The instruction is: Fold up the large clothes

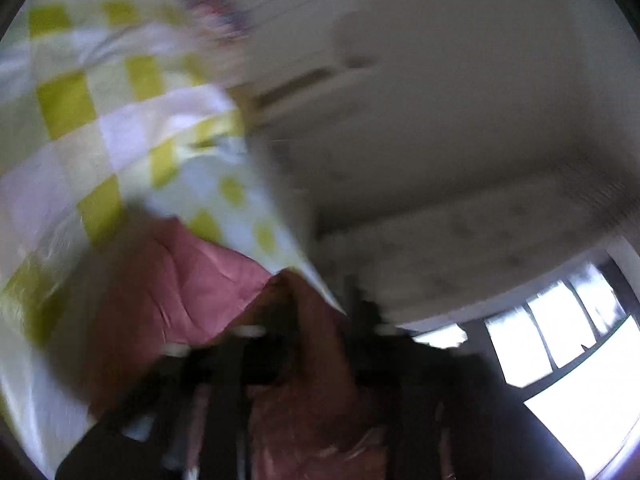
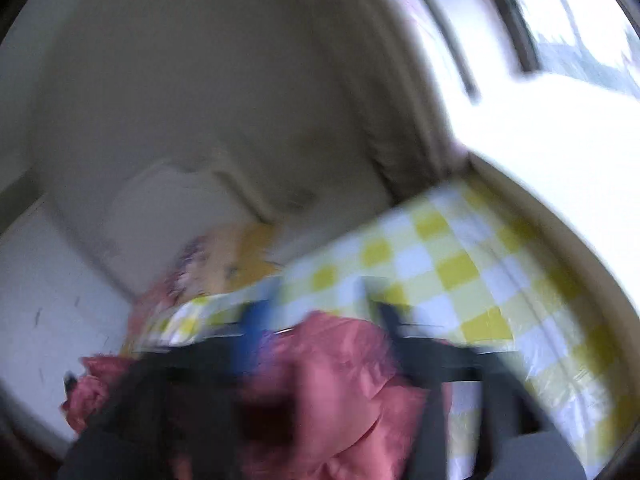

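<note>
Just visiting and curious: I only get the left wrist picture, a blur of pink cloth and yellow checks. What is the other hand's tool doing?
Observer: The right fingers stand wide apart, with the pink garment bulging between them.
Operator: Anything lying beyond that garment?
Observer: Yes, a yellow-orange printed thing, too blurred to name.
Operator: And where do the checks end?
Observer: The checked sheet runs on to the right, up to a pale edge.
</note>
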